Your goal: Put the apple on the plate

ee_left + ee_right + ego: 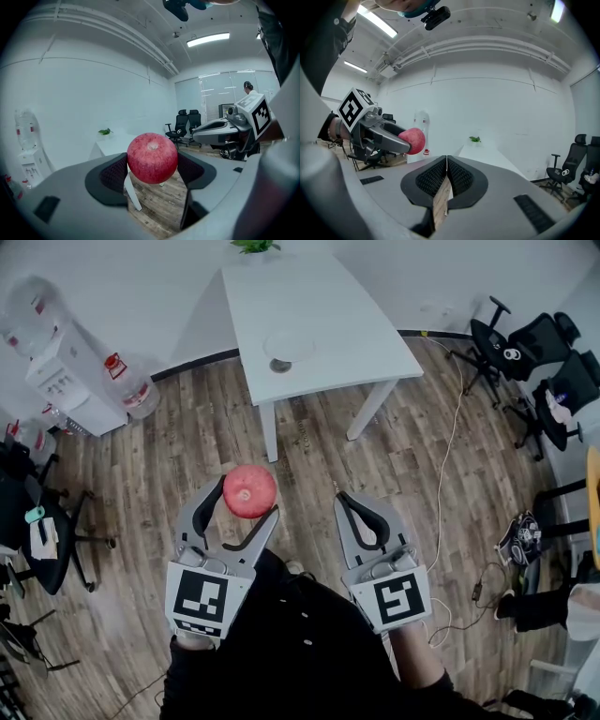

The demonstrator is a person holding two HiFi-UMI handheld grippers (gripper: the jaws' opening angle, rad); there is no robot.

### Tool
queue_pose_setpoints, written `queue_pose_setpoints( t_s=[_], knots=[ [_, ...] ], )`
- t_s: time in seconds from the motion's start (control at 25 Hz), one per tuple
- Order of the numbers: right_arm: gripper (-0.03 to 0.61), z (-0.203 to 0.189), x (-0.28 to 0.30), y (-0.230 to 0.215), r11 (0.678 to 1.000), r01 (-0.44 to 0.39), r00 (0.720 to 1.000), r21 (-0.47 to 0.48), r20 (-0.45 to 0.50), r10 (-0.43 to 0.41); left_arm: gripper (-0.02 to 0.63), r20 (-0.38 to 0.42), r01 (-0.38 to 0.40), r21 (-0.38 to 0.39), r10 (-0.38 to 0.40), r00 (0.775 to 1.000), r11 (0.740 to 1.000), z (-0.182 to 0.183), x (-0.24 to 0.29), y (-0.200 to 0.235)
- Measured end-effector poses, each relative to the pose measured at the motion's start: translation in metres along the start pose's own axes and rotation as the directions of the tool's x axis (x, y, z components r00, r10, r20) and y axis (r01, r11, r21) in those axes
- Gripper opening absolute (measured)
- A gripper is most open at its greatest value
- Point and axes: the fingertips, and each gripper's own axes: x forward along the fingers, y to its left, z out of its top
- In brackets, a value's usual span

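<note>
Red round apple (249, 491): clamped between the pads of the grey left gripper (247, 502), held in the air over the floor.
Grey right gripper (344, 502): just beside it, jaws pressed together.
Brown wood-plank floor (187, 437): lies between the grippers and the table; a white cable (448, 442) trails on the right.
White rectangular table (328, 296): carries the pale round plate (269, 338), well apart from the apple.
Black office chairs (525, 352): to the table's right.
White water dispenser (70, 381): to the table's left.
</note>
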Motion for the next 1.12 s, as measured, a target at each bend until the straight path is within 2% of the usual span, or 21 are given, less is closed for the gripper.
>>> queue_pose_setpoints(
  t_s=[0.36,0.56,0.76,0.92,1.12],
  knots=[
    [0.043,-0.007,-0.005,-0.005,1.0,0.007,1.0,0.019,0.01,-0.007,0.344,-0.004,-0.009,0.004,0.009,1.0,1.0,0.0,-0.002,-0.006],
    [0.043,-0.007,0.0,-0.008,1.0,0.001,1.0,0.021,-0.001,-0.001,0.344,-0.002,-0.008,0.041,0.008,1.0,0.999,-0.001,0.005,0.002],
    [0.042,-0.011,0.006,-0.018,0.999,0.016,1.0,0.03,-0.016,-0.016,0.344,-0.001,0.002,0.024,-0.002,1.0,1.0,0.003,0.021,0.007],
    [0.043,-0.01,0.013,-0.035,0.998,0.047,0.999,0.039,0.006,-0.047,0.344,0.002,0.022,0.033,-0.022,1.0,0.999,0.008,0.039,0.011],
    [0.043,-0.014,0.033,-0.05,0.999,0.041,0.999,0.033,-0.037,-0.04,0.344,-0.018,0.032,0.005,-0.032,0.999,0.999,0.012,0.065,0.02]
  ],
)
